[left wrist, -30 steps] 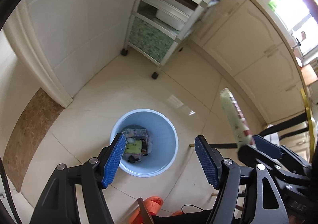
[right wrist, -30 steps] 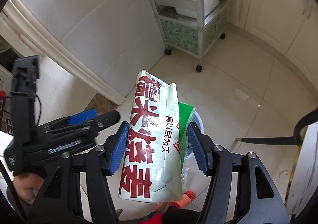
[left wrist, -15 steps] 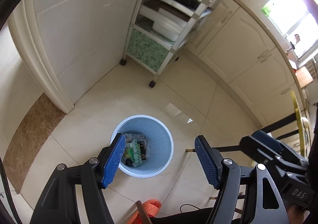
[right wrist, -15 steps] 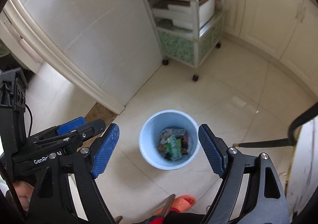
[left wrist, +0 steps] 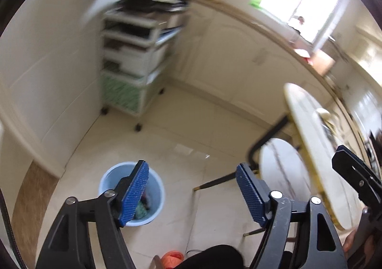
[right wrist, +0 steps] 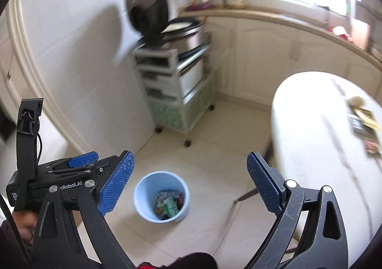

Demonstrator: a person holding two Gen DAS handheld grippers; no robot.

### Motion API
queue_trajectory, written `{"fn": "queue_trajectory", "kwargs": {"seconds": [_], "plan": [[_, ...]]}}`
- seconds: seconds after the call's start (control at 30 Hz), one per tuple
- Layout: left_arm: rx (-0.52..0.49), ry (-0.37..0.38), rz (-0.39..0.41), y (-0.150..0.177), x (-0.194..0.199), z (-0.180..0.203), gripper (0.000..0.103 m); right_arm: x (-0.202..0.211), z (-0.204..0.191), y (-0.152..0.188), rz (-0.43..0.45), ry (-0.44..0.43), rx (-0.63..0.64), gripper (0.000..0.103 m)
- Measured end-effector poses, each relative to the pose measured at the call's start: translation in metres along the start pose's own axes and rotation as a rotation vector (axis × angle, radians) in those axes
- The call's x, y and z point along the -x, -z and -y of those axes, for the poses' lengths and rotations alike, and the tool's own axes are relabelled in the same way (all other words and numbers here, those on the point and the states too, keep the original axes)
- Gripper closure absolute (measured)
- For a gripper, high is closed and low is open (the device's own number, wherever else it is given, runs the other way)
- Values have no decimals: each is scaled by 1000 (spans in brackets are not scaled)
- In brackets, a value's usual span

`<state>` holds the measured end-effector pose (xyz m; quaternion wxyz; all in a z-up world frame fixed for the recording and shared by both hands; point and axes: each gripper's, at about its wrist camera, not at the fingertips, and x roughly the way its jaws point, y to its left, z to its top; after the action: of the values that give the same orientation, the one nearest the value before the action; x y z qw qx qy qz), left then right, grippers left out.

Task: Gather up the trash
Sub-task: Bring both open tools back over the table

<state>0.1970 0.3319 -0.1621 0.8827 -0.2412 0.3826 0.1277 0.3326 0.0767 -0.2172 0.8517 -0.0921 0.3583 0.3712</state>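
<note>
left gripper (right wrist: pixel 78 168) body lettering "nRobot.AI", partly hidden

We see our right claw (right wrist: pixel 191 187) built of black arms with silver screws and blue dimpled pads (right wrist: pixel 262 187). Our left claw (left wrist: pixel 193 195) matches it, carrying white lettering and a thin black cable at the left of the frame.

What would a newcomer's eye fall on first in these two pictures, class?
First, the pale blue bin on the tiled floor, with crumpled wrappers inside. Next, the blue-padded right tongs framing it, jaws opening with nothing between them. Then the white oval table at right, scraps still on it.
</note>
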Motion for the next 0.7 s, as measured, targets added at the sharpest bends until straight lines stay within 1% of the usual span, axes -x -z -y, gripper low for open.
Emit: {"fn": "queue_trajectory", "kwargs": {"seconds": [0.03,0.1,0.13,0.17,0.2,0.3,0.37,0.43,0.47,0.53,0.6,0.7], "plan": [[-40,22,11,1,4,21,30,14,11,1,20,19,-17,7],[-89,59,19,2,7,50,28,41,37,6,56,67,-50,6],[-123,88,21,2,9,73,28,52,50,8,70,85,-67,6],[-145,105,22,3,9,86,28,63,62,10,84,105,-84,4],[-184,131,24,4,10,109,27,77,78,14,95,135,-105,3],[-266,180,24,3,3,159,25,108,118,21,127,200,-154,1],[-332,211,25,5,0,200,22,125,141,25,135,239,-183,1],[-375,250,12,5,-7,230,20,144,166,32,150,282,-215,1],[-397,282,-5,6,-11,246,18,151,177,34,150,299,-225,1],[-430,336,-49,4,-23,272,16,164,201,37,155,320,-246,0],[-454,349,-76,-5,-40,291,16,176,224,40,148,349,-262,0],[-498,324,-98,-12,-65,319,16,188,254,42,142,394,-280,0]]}}
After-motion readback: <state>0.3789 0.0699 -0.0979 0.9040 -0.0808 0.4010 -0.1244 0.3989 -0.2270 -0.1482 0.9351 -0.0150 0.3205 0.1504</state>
